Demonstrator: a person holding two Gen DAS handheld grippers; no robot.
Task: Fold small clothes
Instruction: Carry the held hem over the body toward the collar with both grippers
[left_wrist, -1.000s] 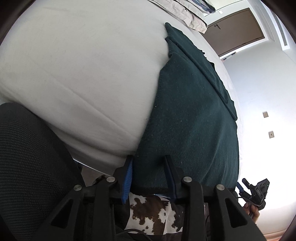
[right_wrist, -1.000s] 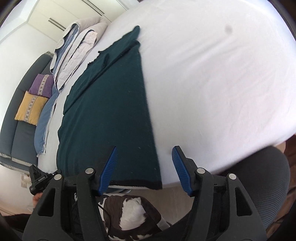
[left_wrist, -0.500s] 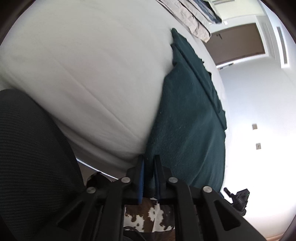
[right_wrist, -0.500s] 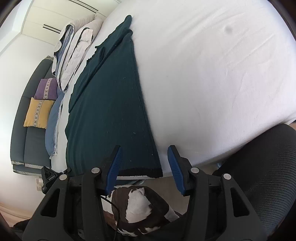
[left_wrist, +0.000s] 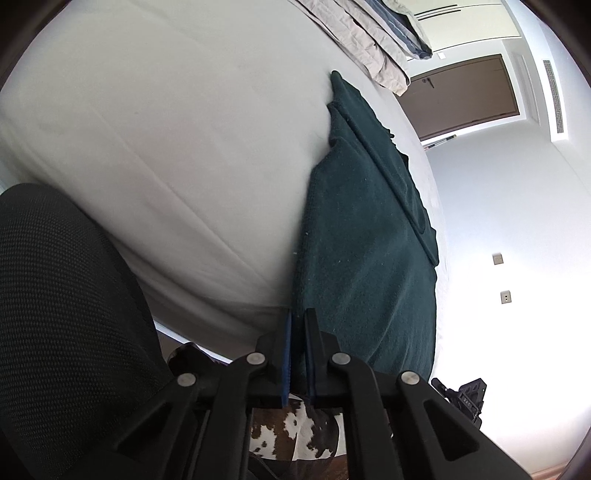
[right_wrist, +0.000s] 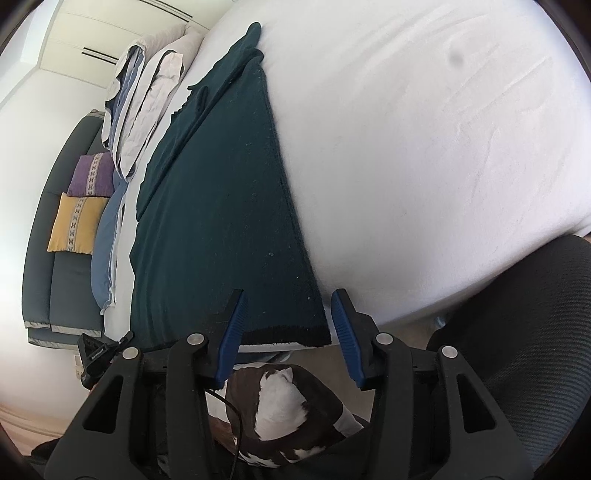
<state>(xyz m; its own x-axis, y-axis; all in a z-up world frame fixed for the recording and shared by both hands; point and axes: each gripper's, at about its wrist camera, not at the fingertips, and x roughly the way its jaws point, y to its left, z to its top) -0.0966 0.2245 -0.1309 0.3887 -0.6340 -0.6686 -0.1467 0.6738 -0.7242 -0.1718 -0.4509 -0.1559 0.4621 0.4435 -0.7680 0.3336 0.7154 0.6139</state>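
Observation:
A dark green garment (left_wrist: 365, 240) lies flat on the white bed (left_wrist: 166, 129), its near hem hanging over the bed's front edge. My left gripper (left_wrist: 299, 325) is shut on the garment's near left corner. In the right wrist view the same garment (right_wrist: 221, 206) runs away from me, its black-edged hem (right_wrist: 288, 334) at the bed edge. My right gripper (right_wrist: 288, 325) is open, its blue pads (right_wrist: 232, 328) on either side of the near right corner, not touching it.
A black mesh chair (left_wrist: 62, 314) stands at the bed's front edge and shows in the right wrist view (right_wrist: 524, 332). Folded bedding (right_wrist: 144, 96) is stacked at the far end. A sofa with cushions (right_wrist: 77, 221) stands beyond. A cowhide rug (right_wrist: 280, 402) lies below.
My left gripper closed on the garment's near left corner. My right gripper moved closer to the near right corner and narrowed a little, still open.

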